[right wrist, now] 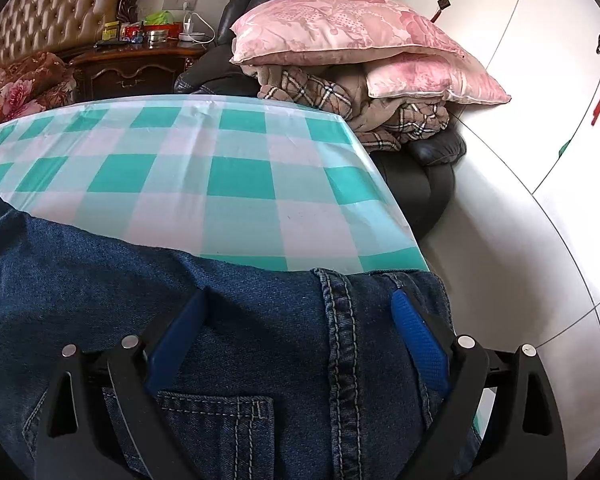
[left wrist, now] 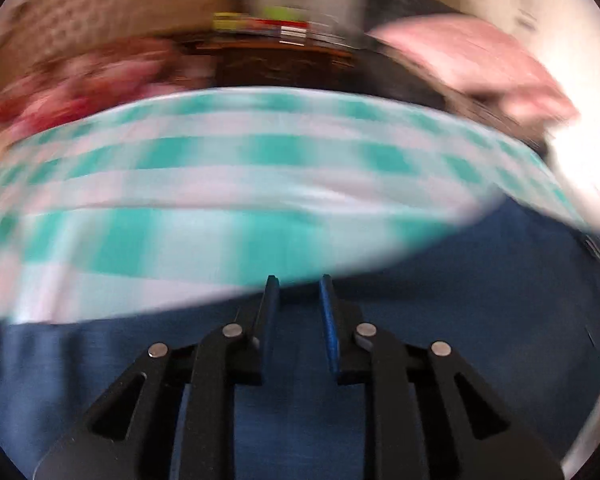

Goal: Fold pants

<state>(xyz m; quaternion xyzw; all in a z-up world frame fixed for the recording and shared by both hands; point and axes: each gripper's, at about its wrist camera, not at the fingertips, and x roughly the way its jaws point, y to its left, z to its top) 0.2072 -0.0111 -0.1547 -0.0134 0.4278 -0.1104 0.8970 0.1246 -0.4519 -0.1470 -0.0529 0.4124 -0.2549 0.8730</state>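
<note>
The blue denim pants (right wrist: 260,320) lie on the green-and-white checked tablecloth (right wrist: 220,176), with a back pocket and a thick seam under my right gripper (right wrist: 300,300). Its jaws stand wide open, one on each side of the seam, low over the denim. In the blurred left wrist view, my left gripper (left wrist: 299,280) hovers over the pants (left wrist: 420,320) near their far edge. Its jaws are narrowly apart, with nothing between them.
The table's right edge (right wrist: 396,216) drops to a white floor. Beyond it, a black chair holds pink pillows (right wrist: 360,36) and a plaid blanket (right wrist: 340,100). A dark wooden nightstand (right wrist: 136,68) and a bed stand at the back left.
</note>
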